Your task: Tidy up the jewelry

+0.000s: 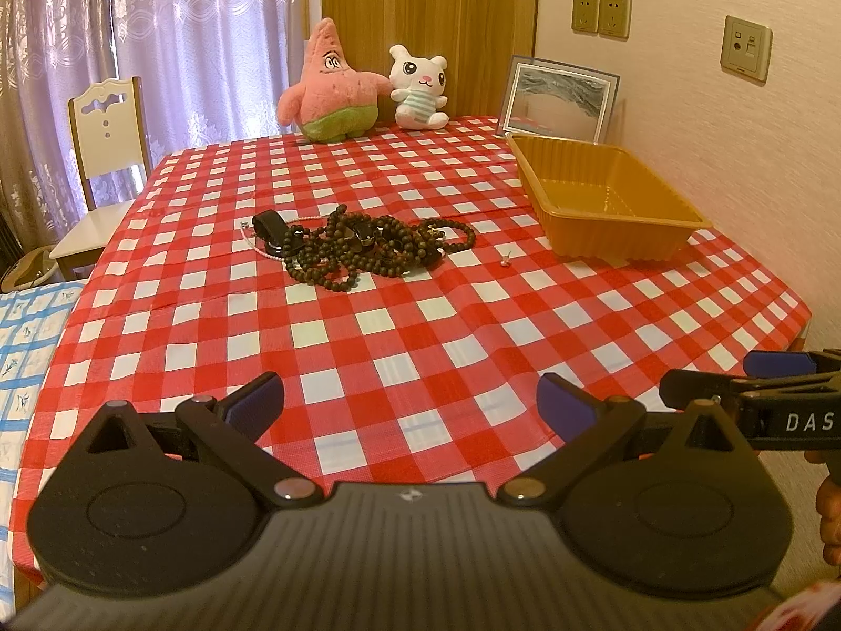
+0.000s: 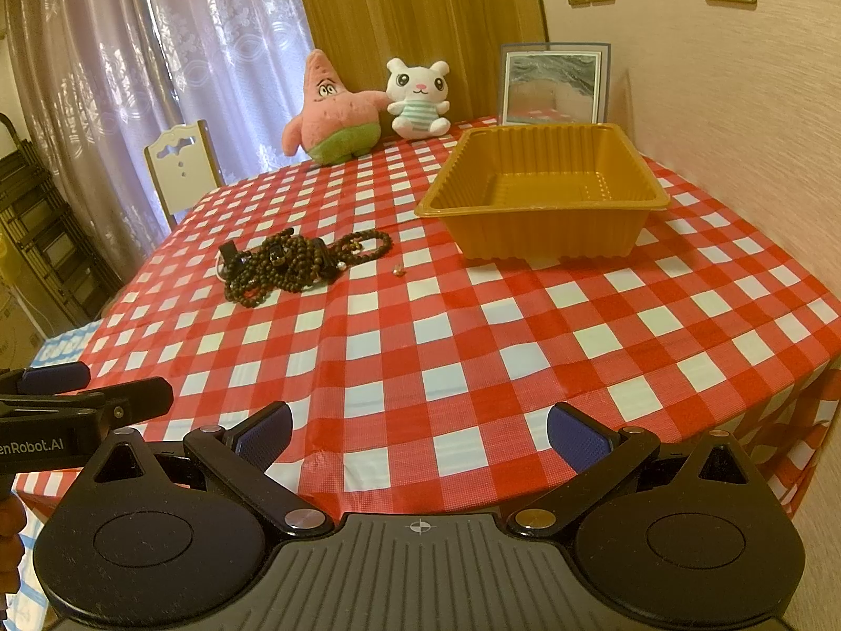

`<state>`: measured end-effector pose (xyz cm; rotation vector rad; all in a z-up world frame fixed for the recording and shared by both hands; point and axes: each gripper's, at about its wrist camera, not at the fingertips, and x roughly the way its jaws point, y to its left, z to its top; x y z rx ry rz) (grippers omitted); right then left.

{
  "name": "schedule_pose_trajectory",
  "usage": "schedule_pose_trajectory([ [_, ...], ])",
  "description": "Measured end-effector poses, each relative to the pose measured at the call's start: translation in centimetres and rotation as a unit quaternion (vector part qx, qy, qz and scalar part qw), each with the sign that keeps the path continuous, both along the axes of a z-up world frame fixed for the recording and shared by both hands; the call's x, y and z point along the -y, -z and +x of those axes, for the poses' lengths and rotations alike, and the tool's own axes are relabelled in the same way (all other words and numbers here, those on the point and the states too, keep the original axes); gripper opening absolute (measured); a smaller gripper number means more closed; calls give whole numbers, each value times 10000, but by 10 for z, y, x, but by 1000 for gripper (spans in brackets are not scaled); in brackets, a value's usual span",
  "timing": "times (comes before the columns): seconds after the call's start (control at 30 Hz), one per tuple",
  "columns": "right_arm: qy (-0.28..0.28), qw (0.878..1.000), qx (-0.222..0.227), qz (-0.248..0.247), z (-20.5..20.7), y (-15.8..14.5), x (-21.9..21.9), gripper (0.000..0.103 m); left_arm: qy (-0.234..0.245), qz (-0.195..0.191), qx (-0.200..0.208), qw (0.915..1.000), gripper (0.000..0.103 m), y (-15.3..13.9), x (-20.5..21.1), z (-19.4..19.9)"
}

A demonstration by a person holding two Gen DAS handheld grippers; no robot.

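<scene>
Both grippers' fingers (image 1: 252,399) wide apart

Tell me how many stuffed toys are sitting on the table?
2. A pink starfish toy sits at the table's far edge, and a white bunny toy sits right beside it, nearer the picture frame.

On the bench (image 1: 420,326) we see a heap of bead bracelets (image 1: 362,247) left of centre, a small earring (image 1: 505,262) just to its right, and a tray (image 1: 604,200) further right. Behind sit two plush toys (image 1: 362,84), with a picture frame (image 1: 560,97) behind the tray and a chair (image 1: 102,158) off the left edge.
</scene>
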<state>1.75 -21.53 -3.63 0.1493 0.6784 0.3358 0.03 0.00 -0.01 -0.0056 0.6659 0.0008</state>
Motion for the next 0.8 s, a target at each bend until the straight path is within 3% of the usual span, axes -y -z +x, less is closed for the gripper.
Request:
schedule_pose_trajectory([
  [0.8,44,9999,-33,89,8,10,0,103,7,11,-16,10000,102,8,-8,5],
])
